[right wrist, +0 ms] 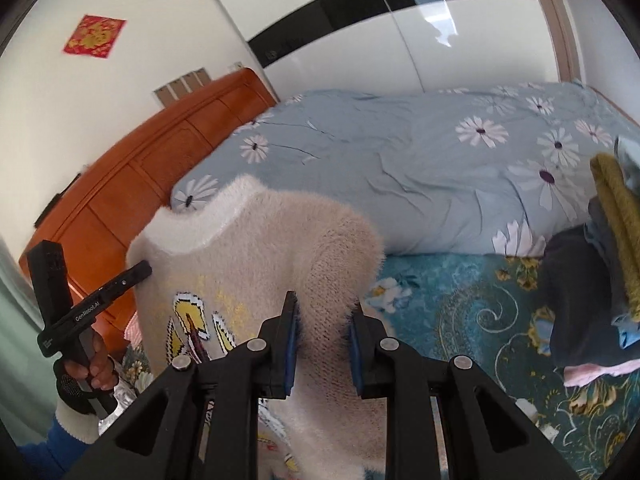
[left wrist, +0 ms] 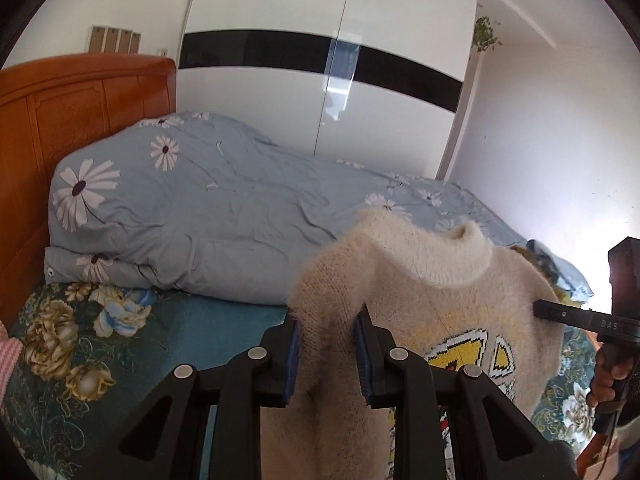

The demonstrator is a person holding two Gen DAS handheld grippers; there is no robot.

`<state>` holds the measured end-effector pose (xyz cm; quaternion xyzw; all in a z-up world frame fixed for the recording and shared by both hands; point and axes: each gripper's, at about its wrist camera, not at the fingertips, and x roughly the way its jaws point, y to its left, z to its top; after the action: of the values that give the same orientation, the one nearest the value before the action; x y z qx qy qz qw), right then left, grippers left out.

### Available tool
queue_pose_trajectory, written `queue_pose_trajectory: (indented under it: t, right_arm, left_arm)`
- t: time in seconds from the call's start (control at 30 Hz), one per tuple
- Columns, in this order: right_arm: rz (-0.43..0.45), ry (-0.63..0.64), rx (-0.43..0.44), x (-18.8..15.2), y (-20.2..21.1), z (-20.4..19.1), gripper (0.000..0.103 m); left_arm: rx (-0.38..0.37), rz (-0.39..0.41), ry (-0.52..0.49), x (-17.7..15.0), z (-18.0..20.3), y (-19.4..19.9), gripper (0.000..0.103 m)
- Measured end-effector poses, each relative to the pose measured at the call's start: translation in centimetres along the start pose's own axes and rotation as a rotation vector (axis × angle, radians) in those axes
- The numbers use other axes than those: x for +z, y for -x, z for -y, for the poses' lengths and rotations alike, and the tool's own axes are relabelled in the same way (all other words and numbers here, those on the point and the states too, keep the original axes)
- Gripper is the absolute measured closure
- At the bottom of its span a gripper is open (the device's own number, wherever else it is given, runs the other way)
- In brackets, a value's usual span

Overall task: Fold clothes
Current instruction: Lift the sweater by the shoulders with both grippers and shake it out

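A fluffy cream sweater (left wrist: 432,292) with a yellow cartoon print hangs in the air above the bed, collar up. My left gripper (left wrist: 326,320) is shut on one shoulder of it. My right gripper (right wrist: 324,312) is shut on the other shoulder of the sweater (right wrist: 248,248). In the left wrist view the right gripper (left wrist: 538,307) reaches in from the right edge, its tip in the fluff. In the right wrist view the left gripper (right wrist: 146,270) reaches in from the left, held by a gloved hand. The sweater's lower part hangs below both views.
A rolled light-blue daisy quilt (left wrist: 208,208) lies along the back of the bed, against an orange wooden headboard (left wrist: 76,120). A teal floral sheet (right wrist: 472,312) covers the mattress. A pile of dark, olive and pink clothes (right wrist: 592,280) sits at the right. A white wardrobe (left wrist: 320,92) stands behind.
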<state>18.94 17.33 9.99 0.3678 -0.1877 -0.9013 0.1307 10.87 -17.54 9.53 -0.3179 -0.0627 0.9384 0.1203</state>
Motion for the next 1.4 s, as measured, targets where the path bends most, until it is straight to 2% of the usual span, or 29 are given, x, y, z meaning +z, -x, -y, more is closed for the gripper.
queue_pose_trajectory:
  t: [0.17,0.4,0.53,0.63,0.8,0.97,1.13,1.2,1.3,1.4]
  right_arm:
    - [-0.078,-0.035,-0.107,-0.1,-6.1,3.8,0.081]
    - [-0.132,-0.074,-0.158,2.7,-12.4,7.0,0.081]
    - [-0.151,-0.059,-0.190,5.1,-16.0,7.9,0.081]
    - [-0.190,-0.061,-0.226,5.8,-19.1,9.2,0.080]
    - [-0.283,-0.132,-0.274,4.5,-24.5,12.4,0.080]
    - [-0.345,-0.177,-0.329,2.8,-27.4,14.9,0.080]
    - [-0.369,-0.152,-0.346,2.5,-27.9,15.2,0.079]
    - [-0.377,-0.132,-0.352,2.5,-27.9,15.0,0.078]
    - [-0.364,-0.127,-0.346,2.5,-27.0,14.6,0.077]
    - [-0.331,-0.146,-0.321,2.0,-25.0,14.3,0.063]
  left_arm:
    - [0.018,-0.117,0.059,-0.9,-0.5,-8.1,0.077]
    - [0.088,-0.194,0.038,0.7,-1.1,-16.3,0.077]
    - [0.110,-0.220,0.072,1.6,-2.5,-20.4,0.077]
    - [0.126,-0.274,0.095,1.2,-3.1,-24.1,0.077]
    - [0.152,-0.347,0.105,-0.9,-3.5,-28.8,0.077]
    - [0.176,-0.418,0.070,-2.5,-3.1,-32.0,0.077]
    - [0.132,-0.449,0.138,-2.7,-4.0,-32.1,0.072]
    - [0.093,-0.448,0.177,-2.4,-4.6,-31.0,0.064]
    - [0.043,-0.446,0.235,-2.0,-5.8,-28.6,0.058]
    - [0.015,-0.427,0.256,-2.3,-7.0,-25.1,0.049]
